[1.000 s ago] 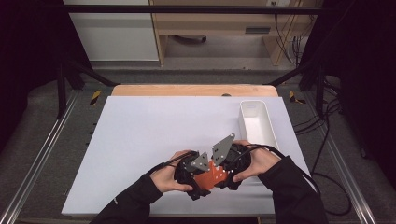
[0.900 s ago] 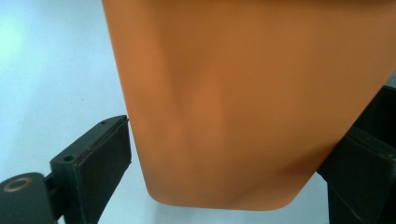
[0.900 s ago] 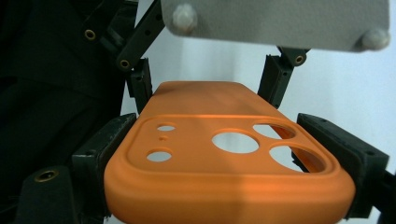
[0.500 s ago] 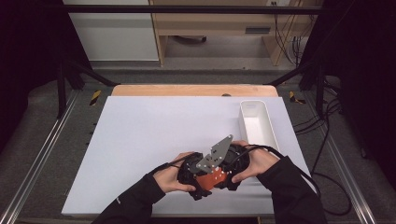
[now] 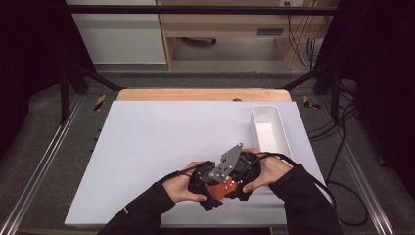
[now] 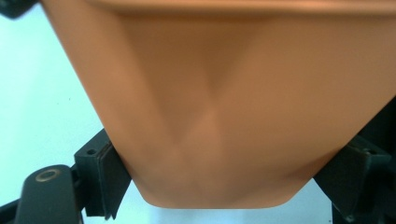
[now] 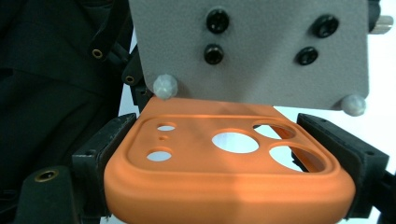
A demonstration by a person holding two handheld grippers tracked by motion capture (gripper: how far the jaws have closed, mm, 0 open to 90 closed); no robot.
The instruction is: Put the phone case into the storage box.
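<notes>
An orange phone case (image 5: 226, 188) with round camera holes is held above the white table near its front edge, between both hands. My right gripper (image 7: 229, 172) is shut on the end with the holes (image 7: 233, 141), a pad pressing on each long side. My left gripper (image 6: 229, 186) takes the other end of the case (image 6: 224, 116). Its jaws have just been closing, and both pads (image 6: 109, 179) now touch the case's edges. In the high view the left gripper (image 5: 201, 182) and the right gripper (image 5: 243, 177) meet nose to nose, under a grey plate (image 5: 226, 164).
A long white tray (image 5: 268, 128) stands at the right of the white table top (image 5: 147, 147), just beyond the right hand. A wooden strip (image 5: 195, 94) runs along the far edge. Cables trail off the table's right side.
Both hands keep the same spot near the front edge. The left gripper's grey plate, plain a second ago, no longer faces the camera.
</notes>
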